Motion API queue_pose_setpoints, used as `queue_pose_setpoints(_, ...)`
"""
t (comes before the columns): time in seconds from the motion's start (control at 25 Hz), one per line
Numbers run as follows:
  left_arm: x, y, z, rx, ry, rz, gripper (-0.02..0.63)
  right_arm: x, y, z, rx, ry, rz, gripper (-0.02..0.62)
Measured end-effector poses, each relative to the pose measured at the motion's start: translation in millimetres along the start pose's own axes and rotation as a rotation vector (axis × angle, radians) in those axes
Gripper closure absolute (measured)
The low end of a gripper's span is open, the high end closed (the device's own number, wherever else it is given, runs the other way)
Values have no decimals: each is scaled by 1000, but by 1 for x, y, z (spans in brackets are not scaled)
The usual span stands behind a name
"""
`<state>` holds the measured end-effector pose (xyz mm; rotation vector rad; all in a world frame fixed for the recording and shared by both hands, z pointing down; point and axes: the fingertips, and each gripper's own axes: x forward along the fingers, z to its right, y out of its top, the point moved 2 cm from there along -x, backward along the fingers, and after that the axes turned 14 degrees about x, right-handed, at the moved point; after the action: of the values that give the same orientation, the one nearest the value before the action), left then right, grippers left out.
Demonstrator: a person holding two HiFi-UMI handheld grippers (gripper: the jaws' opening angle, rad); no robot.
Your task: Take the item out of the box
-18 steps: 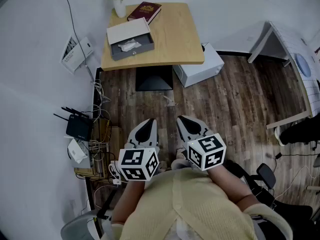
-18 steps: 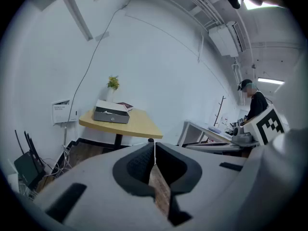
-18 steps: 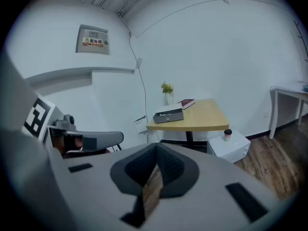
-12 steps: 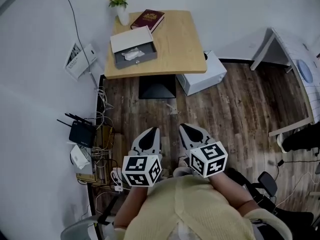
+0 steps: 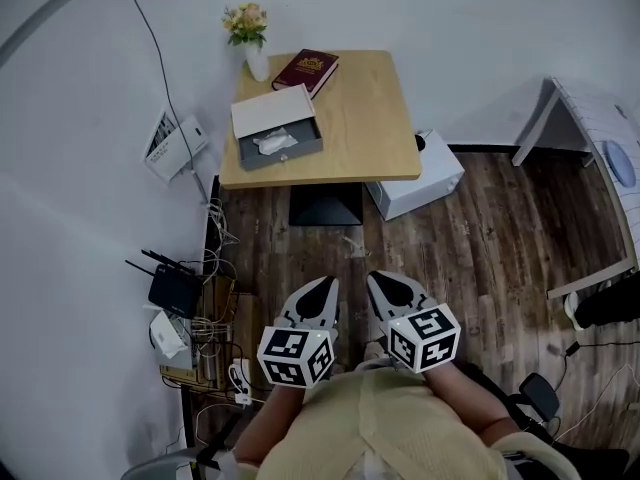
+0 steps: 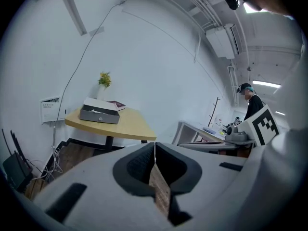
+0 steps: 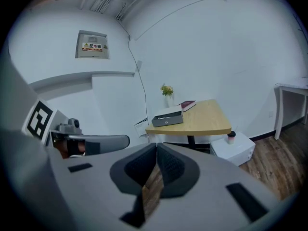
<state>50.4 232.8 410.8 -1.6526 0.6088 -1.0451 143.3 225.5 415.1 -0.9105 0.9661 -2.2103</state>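
Observation:
A grey box (image 5: 280, 138) lies open on the wooden table (image 5: 365, 118), its white lid (image 5: 272, 111) resting against the far side. A crumpled white item (image 5: 272, 144) sits inside it. The box also shows far off in the left gripper view (image 6: 98, 113) and the right gripper view (image 7: 168, 119). My left gripper (image 5: 325, 288) and right gripper (image 5: 385, 283) hover close to my body over the floor, well short of the table. Both are shut with nothing between their jaws.
A dark red book (image 5: 312, 69) and a vase of flowers (image 5: 252, 38) stand behind the box. A white cabinet (image 5: 420, 180) sits under the table's right side. Routers and tangled cables (image 5: 185, 308) lie on the floor at the left. A white desk (image 5: 590, 138) stands right.
The table and box have slid lower and rightward in the head view, and the grippers sit lower in it. Both grippers stay shut.

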Motion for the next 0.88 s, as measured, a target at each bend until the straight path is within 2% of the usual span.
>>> queue_pose_setpoints(0.24, 32, 6, 5, 29, 14, -45, 581, 1, 13, 26, -5, -3, 7, 566)
queue_pose_setpoints(0.56, 62, 6, 25, 67, -28, -68, 581, 4, 20, 57, -5, -24, -8, 566)
queue_pose_setpoints(0.88, 78, 4, 17, 51, -55, -90, 581, 14, 26, 68, 5, -46, -16, 566)
